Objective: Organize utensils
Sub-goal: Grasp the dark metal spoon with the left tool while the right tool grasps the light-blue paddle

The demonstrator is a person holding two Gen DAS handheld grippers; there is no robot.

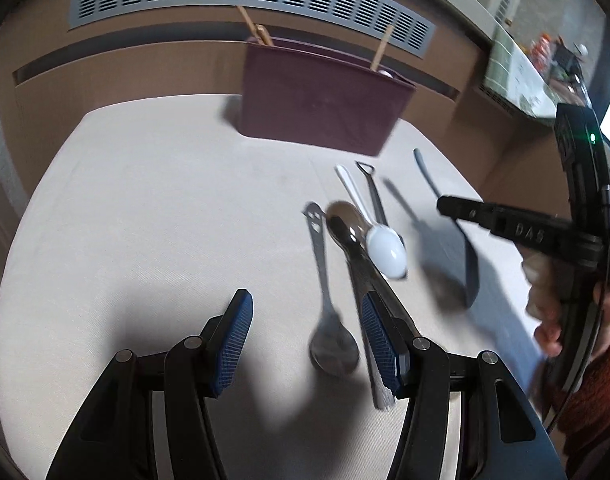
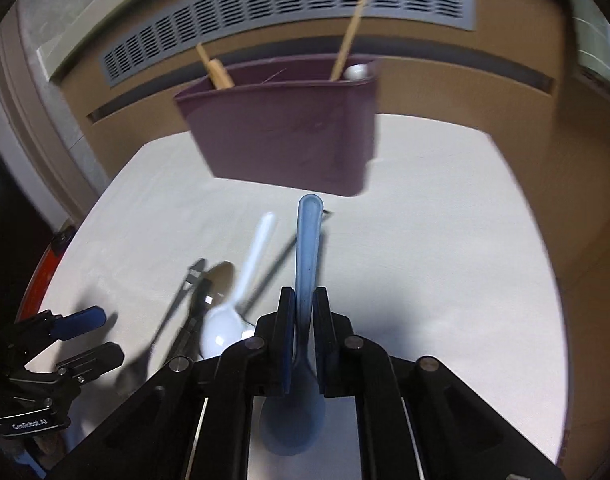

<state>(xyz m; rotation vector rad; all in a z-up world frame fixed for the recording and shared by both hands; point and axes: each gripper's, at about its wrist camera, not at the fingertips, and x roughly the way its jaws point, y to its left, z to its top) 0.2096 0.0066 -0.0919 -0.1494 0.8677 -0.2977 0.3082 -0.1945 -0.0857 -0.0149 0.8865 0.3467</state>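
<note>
Nearest you, your right gripper (image 2: 303, 344) is clamped on the neck of the blue spoon (image 2: 307, 248), bowl tucked back, handle aimed ahead for the drop. Your left gripper (image 1: 305, 328) hangs wide and empty over the steel spoon (image 1: 332, 340), apparently lining up. Mid-table (image 1: 145, 200), the white spoon (image 1: 385, 254) and the remaining loose cutlery lie bunched together. At the far edge stands the maroon holder (image 2: 289, 136), already holding wooden sticks (image 2: 347, 48).
</note>
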